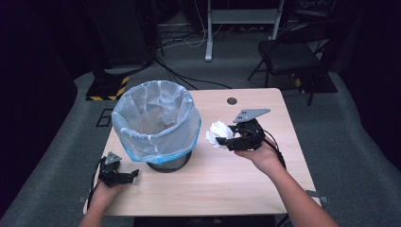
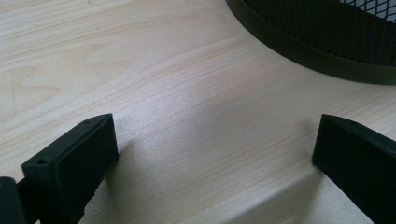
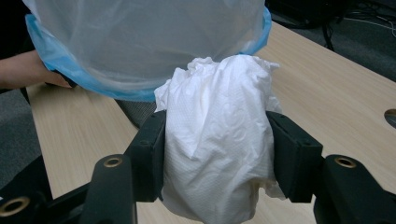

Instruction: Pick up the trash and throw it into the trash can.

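**Tissue wad held beside the bin, not yet over the rim**

High view: the right claw [image 1: 226,140] grips a crumpled white tissue wad [image 1: 218,133] above the table [image 1: 227,189], just beside the lined waste bin [image 1: 156,124] and about level with its rim. One wad already lies inside. If the claw lets go here, the wad would likely fall on the table outside the bin. A swing that is too low could catch the plastic liner [image 1: 142,146] and pull it off the rim or tip the light bin. The left claw [image 1: 125,176] rests on the table near the bin's base.

Left gripper view: its jaws stand wide apart with nothing between them, so nothing steadies the mesh base [image 2: 322,42].

Right gripper view: the pads press both sides of the wad [image 3: 217,140]. It is soft and bulges loosely above and below, so it might snag on a pad at release.
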Motion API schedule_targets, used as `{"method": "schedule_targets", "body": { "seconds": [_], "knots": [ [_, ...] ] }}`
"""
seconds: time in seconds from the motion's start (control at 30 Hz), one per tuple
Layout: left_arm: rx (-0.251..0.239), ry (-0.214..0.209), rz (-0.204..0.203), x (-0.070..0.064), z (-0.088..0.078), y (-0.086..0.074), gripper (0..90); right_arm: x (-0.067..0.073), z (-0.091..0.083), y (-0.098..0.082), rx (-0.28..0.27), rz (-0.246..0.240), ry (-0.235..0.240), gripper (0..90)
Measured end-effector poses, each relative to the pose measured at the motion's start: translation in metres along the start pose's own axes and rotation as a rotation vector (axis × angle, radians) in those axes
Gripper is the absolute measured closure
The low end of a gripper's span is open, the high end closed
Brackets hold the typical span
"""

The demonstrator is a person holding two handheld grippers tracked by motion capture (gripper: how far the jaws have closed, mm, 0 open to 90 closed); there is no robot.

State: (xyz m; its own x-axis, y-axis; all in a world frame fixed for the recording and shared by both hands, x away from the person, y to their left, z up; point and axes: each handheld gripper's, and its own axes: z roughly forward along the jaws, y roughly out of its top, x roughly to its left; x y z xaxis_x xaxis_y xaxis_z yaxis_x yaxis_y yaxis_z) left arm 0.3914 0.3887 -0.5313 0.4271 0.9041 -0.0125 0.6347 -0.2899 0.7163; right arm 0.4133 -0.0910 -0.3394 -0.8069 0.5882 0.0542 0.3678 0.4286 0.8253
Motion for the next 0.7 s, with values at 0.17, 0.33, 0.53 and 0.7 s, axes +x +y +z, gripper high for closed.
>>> {"method": "schedule_targets", "body": {
  "seconds": [0.17, 0.33, 0.53, 0.7],
  "knots": [
    [0.0, 0.0, 0.0, 0.0, 0.0, 0.0, 0.0, 0.003, -0.004, 0.01, -0.008, -0.02, 0.012, 43.2],
    [0.0, 0.0, 0.0, 0.0, 0.0, 0.0, 0.0, 0.006, -0.012, 0.021, -0.025, -0.026, 0.039, 43.3],
    [-0.001, 0.0, -0.001, 0.0, 0.0, 0.0, 0.0, 0.007, -0.02, 0.035, -0.049, -0.043, 0.066, 43.5],
    [-0.001, 0.0, -0.001, 0.0, 0.0, 0.0, 0.0, 0.007, -0.025, 0.045, -0.067, -0.057, 0.078, 43.5]
  ]
}}
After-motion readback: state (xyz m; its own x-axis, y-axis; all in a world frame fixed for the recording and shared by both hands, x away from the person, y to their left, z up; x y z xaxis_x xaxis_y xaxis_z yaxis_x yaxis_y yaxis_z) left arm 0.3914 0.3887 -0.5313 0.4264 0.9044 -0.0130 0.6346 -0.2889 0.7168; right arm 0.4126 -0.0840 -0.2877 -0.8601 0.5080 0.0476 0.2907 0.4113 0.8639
